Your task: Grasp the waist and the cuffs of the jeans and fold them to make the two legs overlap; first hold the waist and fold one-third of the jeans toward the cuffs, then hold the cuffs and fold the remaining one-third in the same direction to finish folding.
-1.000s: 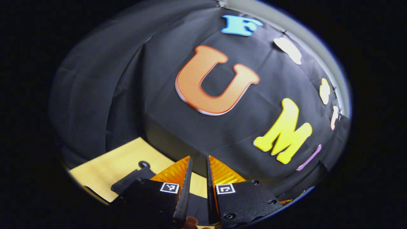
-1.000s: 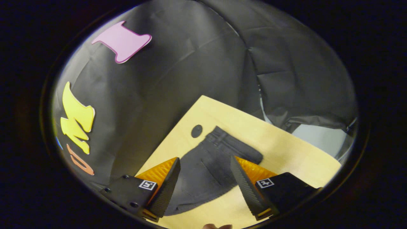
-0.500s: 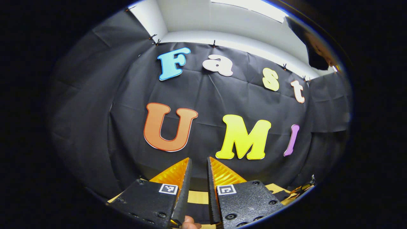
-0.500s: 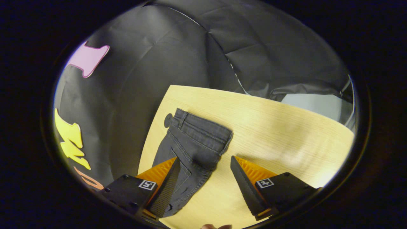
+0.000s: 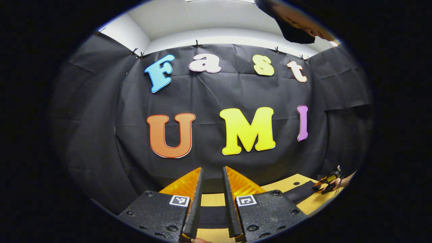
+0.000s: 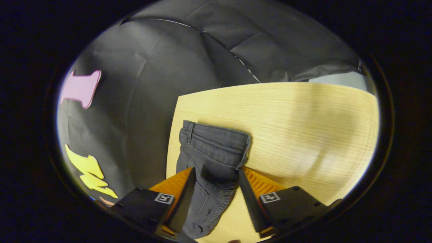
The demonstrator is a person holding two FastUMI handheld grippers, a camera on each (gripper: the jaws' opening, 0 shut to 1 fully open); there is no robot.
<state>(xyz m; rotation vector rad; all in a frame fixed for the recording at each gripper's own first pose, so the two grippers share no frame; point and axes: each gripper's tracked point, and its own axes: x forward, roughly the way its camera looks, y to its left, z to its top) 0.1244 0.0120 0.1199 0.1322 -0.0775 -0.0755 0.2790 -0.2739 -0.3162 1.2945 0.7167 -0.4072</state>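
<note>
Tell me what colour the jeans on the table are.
Dark grey, almost black; the jeans show best in the right gripper view.

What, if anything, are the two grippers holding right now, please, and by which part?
Nothing is clearly held. The right gripper straddles the jeans below the waistband, jaws apart. The left gripper is nearly closed, its contents unclear.

Light wood counter (image 6: 303, 118) with thin lines, next to black cloth wall (image 6: 162, 77). White wall (image 5: 209, 37) up above the cloth.
</note>
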